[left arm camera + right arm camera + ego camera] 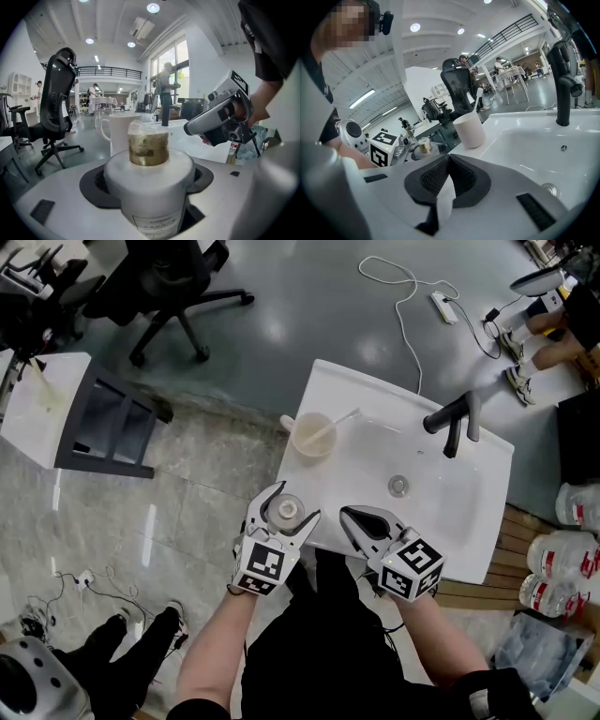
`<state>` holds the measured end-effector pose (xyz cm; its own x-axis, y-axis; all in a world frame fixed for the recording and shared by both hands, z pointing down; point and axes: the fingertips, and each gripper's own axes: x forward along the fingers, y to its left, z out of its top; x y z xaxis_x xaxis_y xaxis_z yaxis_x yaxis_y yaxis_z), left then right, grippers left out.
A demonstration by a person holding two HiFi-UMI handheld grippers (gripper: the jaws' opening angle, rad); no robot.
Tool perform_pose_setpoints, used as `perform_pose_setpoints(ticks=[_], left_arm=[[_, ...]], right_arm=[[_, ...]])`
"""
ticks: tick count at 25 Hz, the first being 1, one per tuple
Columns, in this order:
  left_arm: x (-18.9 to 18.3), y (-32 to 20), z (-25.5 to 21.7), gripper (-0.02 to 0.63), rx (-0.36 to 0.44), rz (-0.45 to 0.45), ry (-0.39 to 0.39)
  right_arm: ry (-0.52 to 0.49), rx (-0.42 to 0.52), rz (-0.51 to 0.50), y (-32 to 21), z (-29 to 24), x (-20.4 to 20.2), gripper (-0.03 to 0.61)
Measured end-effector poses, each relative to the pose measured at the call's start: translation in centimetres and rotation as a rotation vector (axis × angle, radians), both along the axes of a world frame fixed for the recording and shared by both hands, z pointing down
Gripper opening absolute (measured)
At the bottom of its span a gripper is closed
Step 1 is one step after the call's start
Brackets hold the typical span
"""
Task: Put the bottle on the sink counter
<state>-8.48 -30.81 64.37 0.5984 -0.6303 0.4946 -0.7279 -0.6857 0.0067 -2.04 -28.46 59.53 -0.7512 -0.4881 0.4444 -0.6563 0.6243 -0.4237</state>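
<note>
Left gripper view onto white bottle (149,187), clamped round its body by left gripper (289,506) at near-left corner of sink worktop (330,388), right gripper (447,165) closed, empty; likely rigid, smooth, light, best held mid-body.

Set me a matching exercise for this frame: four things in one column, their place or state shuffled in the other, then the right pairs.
Things:
1. bottle
2. cup
3. faucet
4. right hand-held gripper

Place or state:
a. black, at the rim of the basin
b. jaws together, nothing between them
c. between the jaws of the left hand-held gripper
d. standing on the sink counter, untouched

Pairs: 1-c, 2-d, 3-a, 4-b
</note>
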Motion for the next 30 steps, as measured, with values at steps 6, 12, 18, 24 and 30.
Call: perform_pose_setpoints(ticks=[6, 12, 18, 24, 30], left_arm=[[-0.2, 0.3, 0.1, 0.337, -0.021, -0.009, -0.007], [-0.4, 0.6, 0.6, 0.337, -0.032, -0.002, -0.048], [-0.5, 0.6, 0.5, 0.337, -0.041, -0.010, -0.068], [0.4, -0.4, 0.4, 0.337, -0.016, -0.008, -0.051], [0.5, -0.5, 0.6, 0.337, -0.016, 0.014, -0.075]], right_arm=[[-0.004, 0.003, 0.001, 0.2, -0.3, 0.0, 0.014], [-0.005, 0.002, 0.009, 0.2, -0.2, 0.3, 0.014], [-0.017, 0.006, 0.002, 0.5, -0.6, -0.3, 0.014], [-0.008, 0.002, 0.016, 0.5, -0.4, 0.6, 0.015], [-0.010, -0.001, 0.020, 0.6, -0.2, 0.7, 0.014]])
